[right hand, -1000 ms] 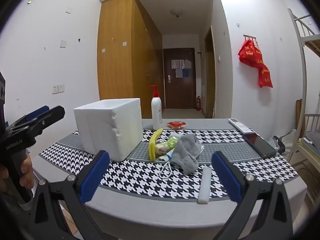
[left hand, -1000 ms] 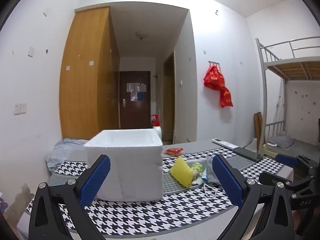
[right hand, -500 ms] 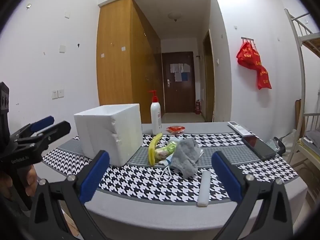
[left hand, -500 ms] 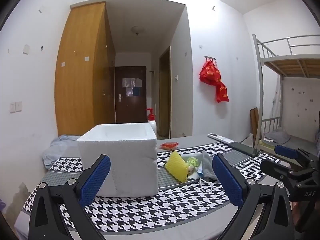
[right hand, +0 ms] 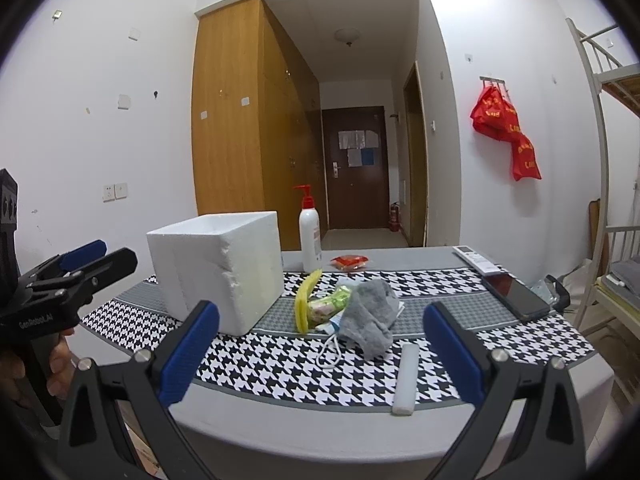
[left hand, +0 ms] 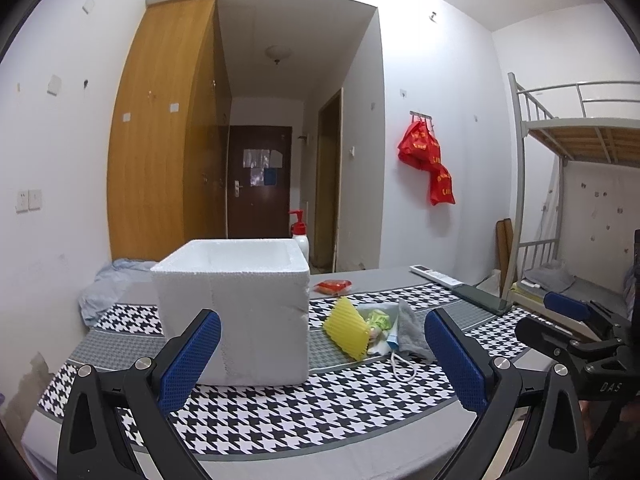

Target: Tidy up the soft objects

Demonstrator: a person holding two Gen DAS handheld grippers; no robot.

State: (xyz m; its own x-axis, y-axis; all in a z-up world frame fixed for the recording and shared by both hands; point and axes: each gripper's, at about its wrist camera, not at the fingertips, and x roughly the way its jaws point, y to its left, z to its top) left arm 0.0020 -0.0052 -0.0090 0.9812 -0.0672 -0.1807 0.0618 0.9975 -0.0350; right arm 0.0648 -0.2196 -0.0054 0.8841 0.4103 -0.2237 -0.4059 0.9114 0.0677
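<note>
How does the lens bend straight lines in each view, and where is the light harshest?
Left wrist view: the bunk bed frame bows and the corners go black. Right wrist view: the wardrobe leans inward, and the ceiling lamp is only dim; lighting is even and soft, with no strong glare in either.

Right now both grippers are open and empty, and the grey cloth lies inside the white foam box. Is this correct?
Not quite. The grey cloth is not inside the white foam box; it lies on the table beside it, in the pile with the yellow sponge, as the right wrist view shows. Both grippers, left and right, are open and empty.
</note>
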